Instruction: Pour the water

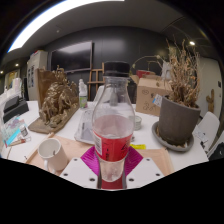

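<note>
Standing upright on a white tabletop, a clear plastic bottle with a dark cap and red liquid in its lower half is seen between the two fingers of the gripper, whose magenta pads flank its base; whether the fingers are pressed onto the bottle or merely spread about it cannot be told, as the contact is hidden by the bottle itself. A small white cup is set near the tabletop's front edge, to the left of the bottle and apart from it, on what appears to be a brown board. Further back on the left, a bronze-coloured ornament is placed on a dark mat, with a small spray bottle just beside it. Toward the tabletop's right edge, a grey pot holding dried brown stems is stood on a saucer, and a cardboard box is seen behind it. A yellow slip is laid flat just right of the bottle. The left edge is crowded with dark equipment and cables, too small to be identified. Beyond the table, an office-like room is shown, with shelving, a dark panel on the back wall and a long strip light curved across the ceiling
</note>
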`<state>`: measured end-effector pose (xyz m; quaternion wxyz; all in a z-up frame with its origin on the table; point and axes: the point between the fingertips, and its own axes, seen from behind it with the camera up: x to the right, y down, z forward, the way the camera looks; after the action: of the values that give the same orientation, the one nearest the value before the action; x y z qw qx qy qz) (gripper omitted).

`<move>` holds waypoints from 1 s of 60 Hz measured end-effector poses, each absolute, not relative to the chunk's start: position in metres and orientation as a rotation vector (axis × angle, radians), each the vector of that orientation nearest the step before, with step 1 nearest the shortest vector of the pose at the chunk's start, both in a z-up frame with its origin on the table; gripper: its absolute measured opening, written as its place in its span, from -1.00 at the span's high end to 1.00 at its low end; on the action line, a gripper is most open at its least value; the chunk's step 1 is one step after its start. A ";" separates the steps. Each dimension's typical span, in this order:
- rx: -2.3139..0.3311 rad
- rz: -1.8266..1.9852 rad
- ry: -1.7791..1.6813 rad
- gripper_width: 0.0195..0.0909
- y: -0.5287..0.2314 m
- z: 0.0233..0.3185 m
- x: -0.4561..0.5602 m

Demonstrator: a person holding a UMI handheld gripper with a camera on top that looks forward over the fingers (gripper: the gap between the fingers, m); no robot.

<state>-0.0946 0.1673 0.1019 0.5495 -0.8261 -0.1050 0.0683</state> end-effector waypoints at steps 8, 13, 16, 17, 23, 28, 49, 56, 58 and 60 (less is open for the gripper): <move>-1.999 0.161 -0.237 0.75 0.168 0.070 -0.088; -1.987 0.146 -0.247 0.63 0.166 0.064 -0.085; -1.981 0.147 -0.257 0.47 0.163 0.064 -0.087; -1.978 0.145 -0.258 0.43 0.163 0.065 -0.087; -1.987 0.150 -0.252 0.15 0.160 0.066 -0.086; -2.028 0.171 -0.228 -0.52 0.150 0.066 -0.088; -2.099 0.000 -0.181 -0.84 0.015 0.147 -0.101; -2.121 -0.048 -0.177 -0.85 -0.048 0.174 -0.119; -2.128 -0.061 -0.172 -0.85 -0.065 0.180 -0.125; -2.135 -0.070 -0.167 -0.85 -0.080 0.185 -0.132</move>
<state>-0.1317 -0.0799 0.1851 0.4791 -0.8746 -0.0683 -0.0285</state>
